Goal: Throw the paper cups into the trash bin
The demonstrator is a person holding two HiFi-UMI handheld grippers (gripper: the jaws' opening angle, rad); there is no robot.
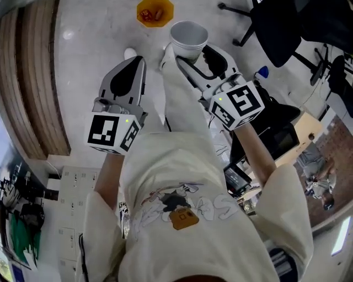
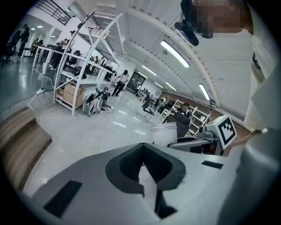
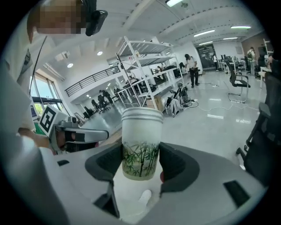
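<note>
A white paper cup (image 1: 189,36) with a green bamboo print (image 3: 140,145) stands upright between the pads of my right gripper (image 1: 191,53), which is shut on its lower half (image 3: 140,161). An orange trash bin (image 1: 155,12) with some rubbish in it sits on the floor just beyond and left of the cup. My left gripper (image 1: 130,70) hangs level with the right one, to the left of it, jaws shut and nothing in them (image 2: 142,148). In the left gripper view the cup (image 2: 165,133) shows off to the right.
A wooden platform (image 1: 33,82) runs along the left. Black office chairs (image 1: 276,27) stand at the upper right, and a desk with equipment (image 1: 287,137) lies to the right. Metal shelving (image 3: 145,66) and people are farther off in the hall. Pale glossy floor (image 1: 88,33) surrounds the bin.
</note>
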